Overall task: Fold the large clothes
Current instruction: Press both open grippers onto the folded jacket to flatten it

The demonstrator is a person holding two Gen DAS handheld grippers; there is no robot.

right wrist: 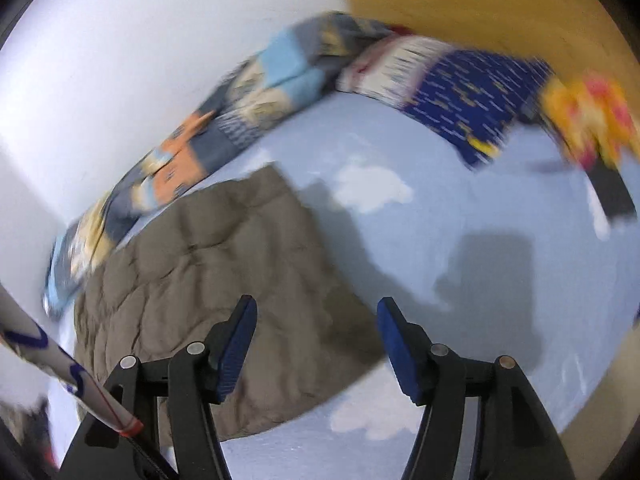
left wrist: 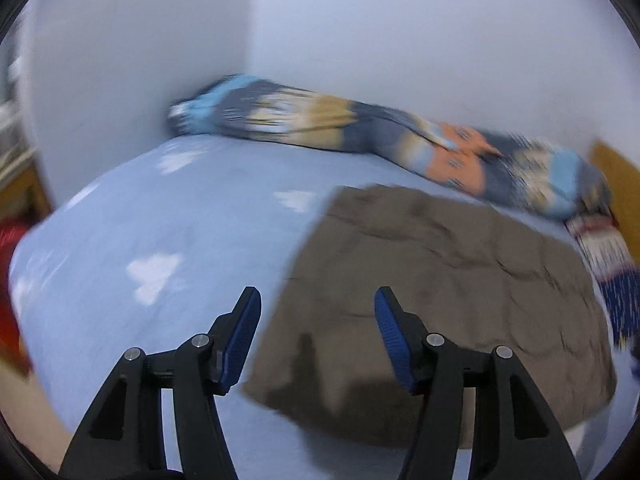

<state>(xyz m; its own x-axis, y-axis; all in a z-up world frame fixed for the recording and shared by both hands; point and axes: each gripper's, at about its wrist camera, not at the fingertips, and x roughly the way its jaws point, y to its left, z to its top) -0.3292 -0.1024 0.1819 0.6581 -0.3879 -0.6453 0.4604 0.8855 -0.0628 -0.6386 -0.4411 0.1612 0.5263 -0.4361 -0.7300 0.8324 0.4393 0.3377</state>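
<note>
Both grippers, left (left wrist: 318,300) and right (right wrist: 317,310), stand parted with nothing between the pads, above the folded brown garment (left wrist: 440,300) lying flat on the blue sheet (left wrist: 160,220) near the far patterned quilt (left wrist: 320,120).

garment: grey-brown quilted piece (left wrist: 452,292) (right wrist: 224,280), creased
state: folded into a rough rectangle, lying flat
place: on the bed, toward its wall-side edge
</note>
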